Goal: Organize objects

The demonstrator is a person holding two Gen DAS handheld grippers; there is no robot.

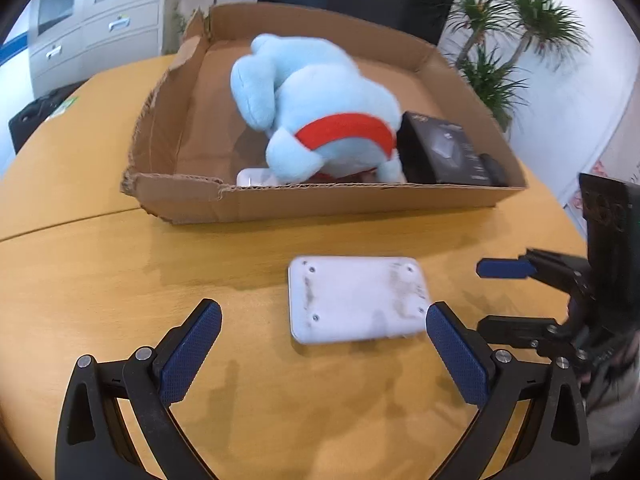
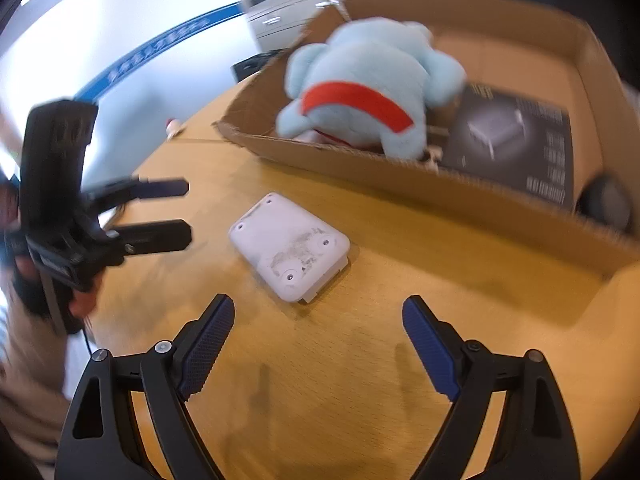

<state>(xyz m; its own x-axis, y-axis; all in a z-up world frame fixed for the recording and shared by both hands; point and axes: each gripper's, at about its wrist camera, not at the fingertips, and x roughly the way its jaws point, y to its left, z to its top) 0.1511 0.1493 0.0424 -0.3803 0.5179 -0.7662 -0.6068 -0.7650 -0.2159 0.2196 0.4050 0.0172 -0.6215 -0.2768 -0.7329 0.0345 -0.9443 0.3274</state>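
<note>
A flat white device (image 1: 356, 300) lies face down on the wooden table, in front of a shallow cardboard box (image 1: 320, 200). In the box lie a light blue plush toy (image 1: 316, 108) with a red band, a black package (image 1: 444, 152) and a small white item (image 1: 256, 178). My left gripper (image 1: 324, 320) is open and empty, just short of the white device. My right gripper (image 2: 318, 312) is open and empty, also just short of the device (image 2: 290, 246). The right gripper also shows at the right edge of the left wrist view (image 1: 496, 296). The left gripper shows at the left of the right wrist view (image 2: 186, 210).
The box (image 2: 440, 188), plush (image 2: 368, 80) and black package (image 2: 516, 148) also show in the right wrist view. Grey cabinets (image 1: 92, 28) and potted plants (image 1: 512, 32) stand beyond the table. A black bag (image 1: 36, 116) sits past the table's left edge.
</note>
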